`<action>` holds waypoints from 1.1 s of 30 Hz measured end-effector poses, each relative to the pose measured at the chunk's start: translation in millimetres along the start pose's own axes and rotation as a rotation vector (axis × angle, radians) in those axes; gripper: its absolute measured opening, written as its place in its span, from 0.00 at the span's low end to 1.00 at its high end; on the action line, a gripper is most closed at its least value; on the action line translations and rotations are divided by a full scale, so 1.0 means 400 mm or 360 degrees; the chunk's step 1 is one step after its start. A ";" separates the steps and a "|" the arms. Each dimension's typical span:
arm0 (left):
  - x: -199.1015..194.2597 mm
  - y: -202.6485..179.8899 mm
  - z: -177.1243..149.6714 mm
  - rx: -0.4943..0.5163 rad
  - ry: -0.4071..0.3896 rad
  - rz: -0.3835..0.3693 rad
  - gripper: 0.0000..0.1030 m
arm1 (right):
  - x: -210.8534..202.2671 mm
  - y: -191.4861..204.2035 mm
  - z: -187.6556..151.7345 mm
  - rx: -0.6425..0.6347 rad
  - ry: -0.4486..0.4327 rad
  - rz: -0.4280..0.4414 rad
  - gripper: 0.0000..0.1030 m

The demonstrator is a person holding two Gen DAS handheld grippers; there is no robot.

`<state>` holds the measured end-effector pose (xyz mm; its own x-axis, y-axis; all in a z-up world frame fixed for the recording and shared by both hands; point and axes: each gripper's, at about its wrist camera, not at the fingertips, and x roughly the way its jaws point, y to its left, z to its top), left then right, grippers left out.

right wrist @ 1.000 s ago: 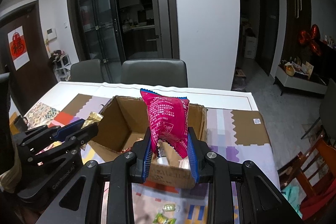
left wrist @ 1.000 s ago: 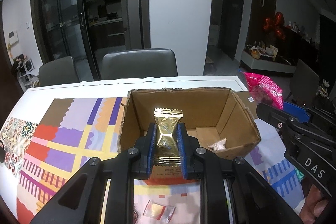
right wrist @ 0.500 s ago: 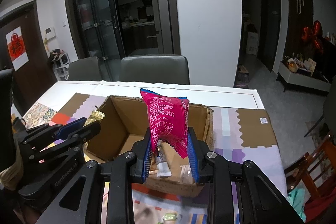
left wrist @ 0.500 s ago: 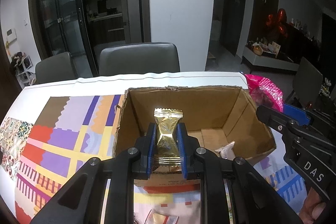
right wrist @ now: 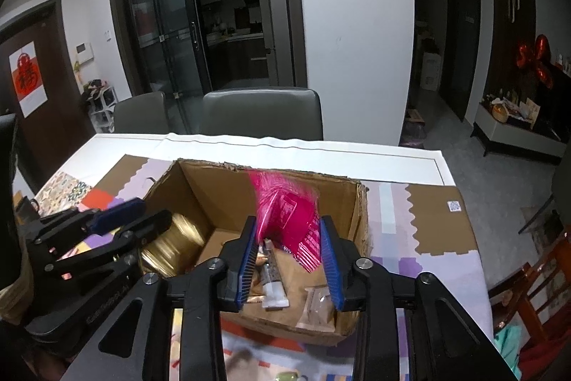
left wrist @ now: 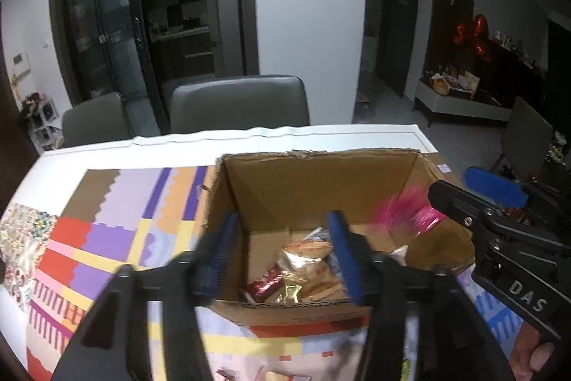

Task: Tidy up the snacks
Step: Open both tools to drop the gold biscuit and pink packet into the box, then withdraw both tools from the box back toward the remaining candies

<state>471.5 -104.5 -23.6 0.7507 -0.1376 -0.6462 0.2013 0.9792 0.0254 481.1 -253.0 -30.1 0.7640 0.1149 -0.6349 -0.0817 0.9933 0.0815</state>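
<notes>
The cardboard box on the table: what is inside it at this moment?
Inside the cardboard box lie small snack packets, a white tube and a clear sachet. A blurred pink packet is above them. The near wall hides the front floor.

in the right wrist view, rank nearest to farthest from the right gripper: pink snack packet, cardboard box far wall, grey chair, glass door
1. Pink snack packet: blurred, between the opening right gripper's jaws, over the box.
2. Brown cardboard box's far wall: just beyond the packet.
3. Grey padded chair: behind the table's far edge.
4. Dark-framed glass door: farthest, behind the chair, to the left.
</notes>
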 end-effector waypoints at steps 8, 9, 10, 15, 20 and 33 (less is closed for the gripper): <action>-0.036 0.012 0.004 0.0002 -0.0047 0.0029 0.71 | -0.023 -0.009 0.002 0.0038 -0.0037 -0.0037 0.72; -0.040 0.012 0.003 0.0003 -0.0052 0.0034 0.73 | -0.027 -0.009 0.002 0.0036 -0.0042 -0.0041 0.73; -0.047 0.012 0.002 0.0001 -0.0058 0.0040 0.75 | -0.032 -0.010 0.003 0.0035 -0.0047 -0.0045 0.75; -0.077 0.013 -0.002 -0.0012 -0.0070 0.0045 0.75 | -0.063 -0.004 0.004 0.0042 -0.0073 -0.0064 0.75; -0.112 0.016 -0.002 -0.0016 -0.0097 0.0048 0.75 | -0.101 0.001 0.006 0.0042 -0.0103 -0.0075 0.75; -0.224 0.034 -0.015 -0.0043 -0.0161 0.0060 0.75 | -0.202 0.028 0.002 0.0014 -0.0171 -0.0096 0.75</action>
<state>403.1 -78.1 30.1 0.8174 -0.1133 -0.5648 0.1553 0.9875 0.0267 419.0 -251.0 22.7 0.8315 0.0526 -0.5530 -0.0280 0.9982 0.0529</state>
